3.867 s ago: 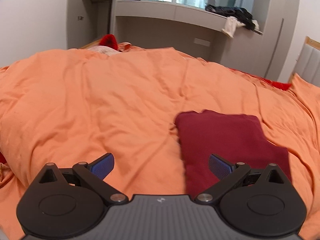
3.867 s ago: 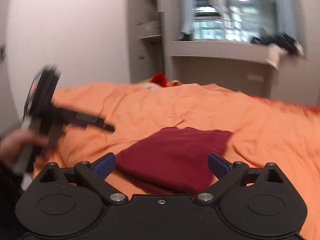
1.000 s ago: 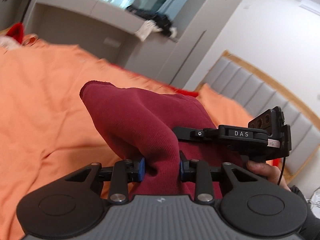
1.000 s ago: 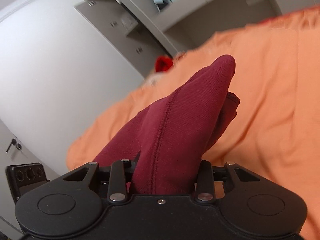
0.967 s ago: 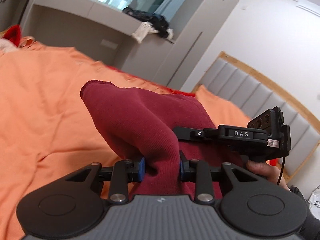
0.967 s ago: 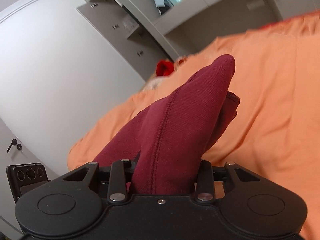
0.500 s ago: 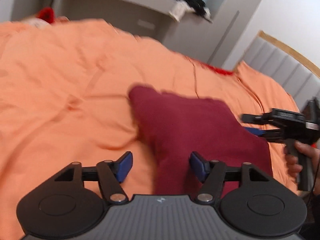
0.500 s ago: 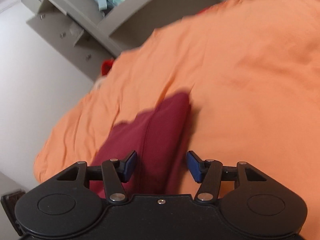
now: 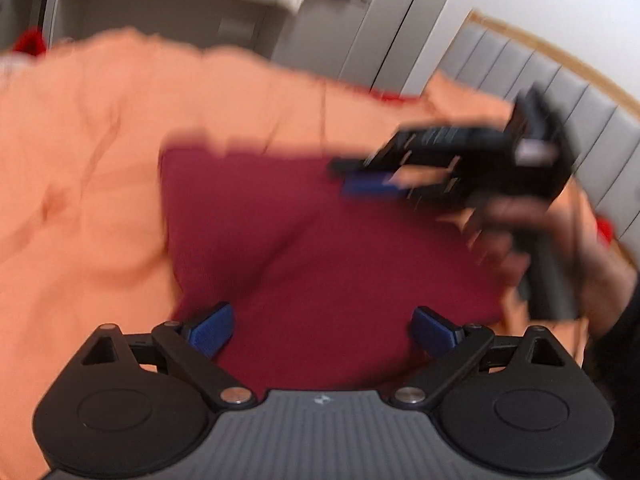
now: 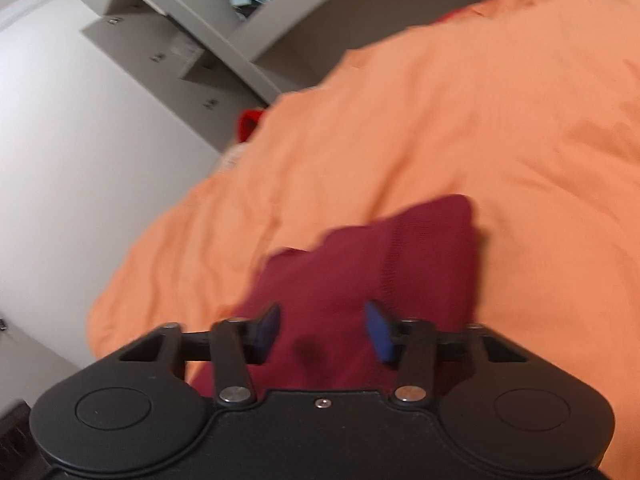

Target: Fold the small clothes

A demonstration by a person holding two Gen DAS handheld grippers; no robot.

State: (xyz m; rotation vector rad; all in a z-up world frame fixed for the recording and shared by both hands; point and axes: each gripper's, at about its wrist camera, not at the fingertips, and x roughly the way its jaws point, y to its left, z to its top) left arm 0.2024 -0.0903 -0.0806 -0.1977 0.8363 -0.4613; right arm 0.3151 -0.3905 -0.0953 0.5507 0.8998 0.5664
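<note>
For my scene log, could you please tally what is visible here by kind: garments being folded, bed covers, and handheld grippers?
Dark red garment: 1
Orange bed cover: 1
Handheld grippers: 2, the left gripper and the right gripper, both open
Total: 4

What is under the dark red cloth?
The dark red cloth lies on the orange blanket, which spreads out around it. Whatever is below the blanket is covered, and so is the part right beneath the cloth.
</note>
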